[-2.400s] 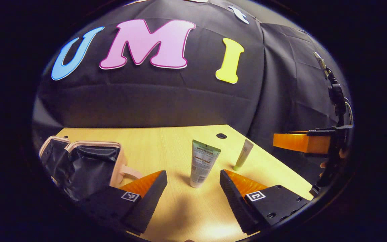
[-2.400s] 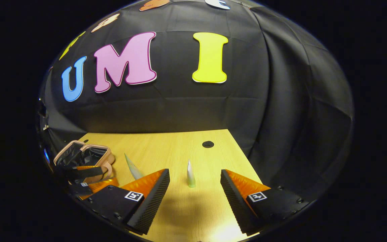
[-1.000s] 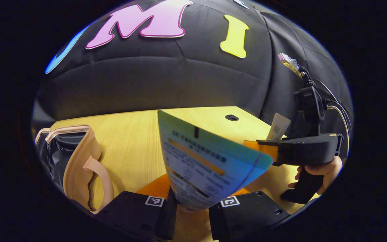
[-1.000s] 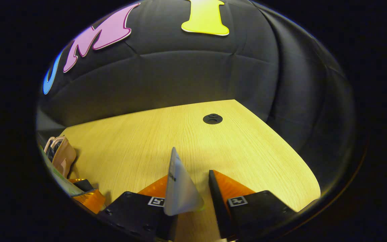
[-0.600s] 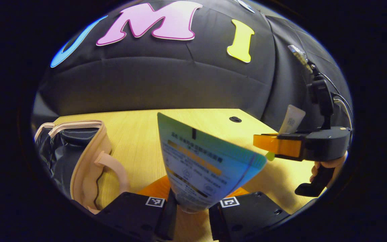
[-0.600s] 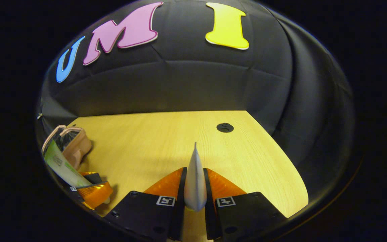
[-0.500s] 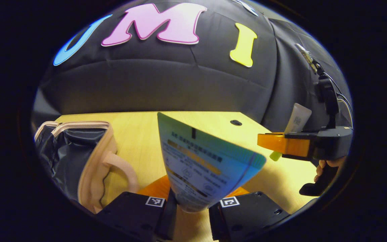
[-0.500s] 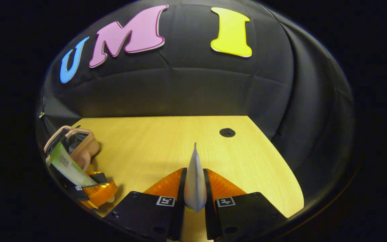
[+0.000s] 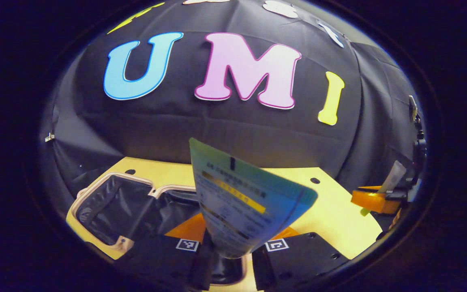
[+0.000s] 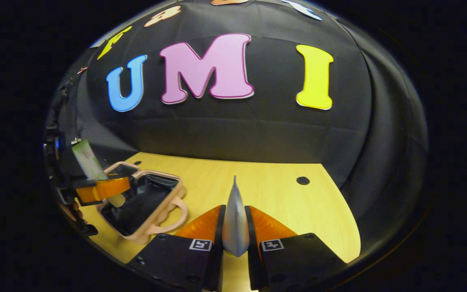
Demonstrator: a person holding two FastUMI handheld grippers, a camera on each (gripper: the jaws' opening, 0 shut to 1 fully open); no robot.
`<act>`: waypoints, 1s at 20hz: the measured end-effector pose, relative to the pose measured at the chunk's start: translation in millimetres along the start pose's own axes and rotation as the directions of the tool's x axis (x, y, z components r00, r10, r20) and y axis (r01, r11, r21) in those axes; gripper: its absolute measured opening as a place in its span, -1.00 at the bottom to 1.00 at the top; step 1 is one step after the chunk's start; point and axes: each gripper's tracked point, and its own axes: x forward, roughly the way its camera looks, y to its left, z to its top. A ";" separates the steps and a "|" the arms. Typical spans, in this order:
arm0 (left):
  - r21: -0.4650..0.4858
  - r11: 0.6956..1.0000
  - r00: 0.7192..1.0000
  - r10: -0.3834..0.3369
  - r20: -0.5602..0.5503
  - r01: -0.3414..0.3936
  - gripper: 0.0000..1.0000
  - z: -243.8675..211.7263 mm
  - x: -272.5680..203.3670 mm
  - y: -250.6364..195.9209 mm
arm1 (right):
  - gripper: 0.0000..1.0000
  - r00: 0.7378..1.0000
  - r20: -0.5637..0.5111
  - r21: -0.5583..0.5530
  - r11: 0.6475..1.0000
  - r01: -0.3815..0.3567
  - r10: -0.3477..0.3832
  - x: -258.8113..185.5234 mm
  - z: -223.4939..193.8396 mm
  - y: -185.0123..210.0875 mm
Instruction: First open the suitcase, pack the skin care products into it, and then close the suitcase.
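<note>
We have the suitcase [image 9: 112,207] lying open on the wooden table [image 10: 266,190], its two black-lined halves spread flat, and both products are off the table and on their way to it. Our left gripper [image 9: 227,253] is clamped on the large blue-green tube [image 9: 241,207], holding it low near the cap end with the flat crimped end standing up, right above the near half of the suitcase. Our right gripper [image 10: 235,243] pinches the slim pale tube [image 10: 234,221] edge-on between its orange fingers [image 10: 203,225], beside the suitcase's handle side and well clear of its rim. We judge both tubes light and soft-walled, likely to dent or squirm under a hard squeeze, so the firm lower body near the cap is the better hold. The glossy plastic may slip, so we would lower each into the lining before letting go.
</note>
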 end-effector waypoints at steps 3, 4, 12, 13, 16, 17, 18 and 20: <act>0.023 0.999 0.989 0.030 -0.144 -0.027 -0.05 -31.7 17.0 56.7 | -0.43 0.998 0.017 0.012 0.998 -0.057 0.057 -14.4 17.0 43.5; 0.032 0.999 0.980 0.039 -0.194 -0.034 -0.17 -44.1 24.3 71.8 | -0.43 0.997 0.024 0.014 0.997 -0.079 0.079 -17.0 22.7 58.9; 0.019 1.000 0.823 0.029 -0.567 -0.022 -0.10 -131.9 67.2 91.5 | -0.43 0.967 0.048 0.003 0.968 -0.252 0.252 -26.8 47.9 160.7; 0.024 0.999 0.797 0.043 -0.602 -0.035 -0.17 -139.8 69.7 92.8 | -0.43 0.964 0.053 0.004 0.965 -0.263 0.262 -26.4 51.9 167.0; 0.040 0.998 0.785 0.059 -0.617 -0.044 -0.05 -136.8 76.7 92.3 | -0.43 0.960 0.057 -0.004 0.961 -0.276 0.275 -21.6 55.2 174.0; 0.061 0.997 0.787 0.074 -0.613 -0.046 0.00 -133.8 77.8 96.2 | -0.43 0.961 0.050 -0.002 0.962 -0.273 0.273 -18.7 53.4 172.8; 0.072 0.996 0.792 0.079 -0.605 -0.045 0.03 -128.5 76.6 95.6 | -0.42 0.962 0.037 0.003 0.963 -0.271 0.270 -15.9 50.0 172.0; 0.053 0.998 0.831 0.066 -0.552 -0.044 0.27 -112.8 71.2 90.6 | -0.43 0.970 -0.001 0.003 0.970 -0.244 0.244 -8.1 41.1 164.7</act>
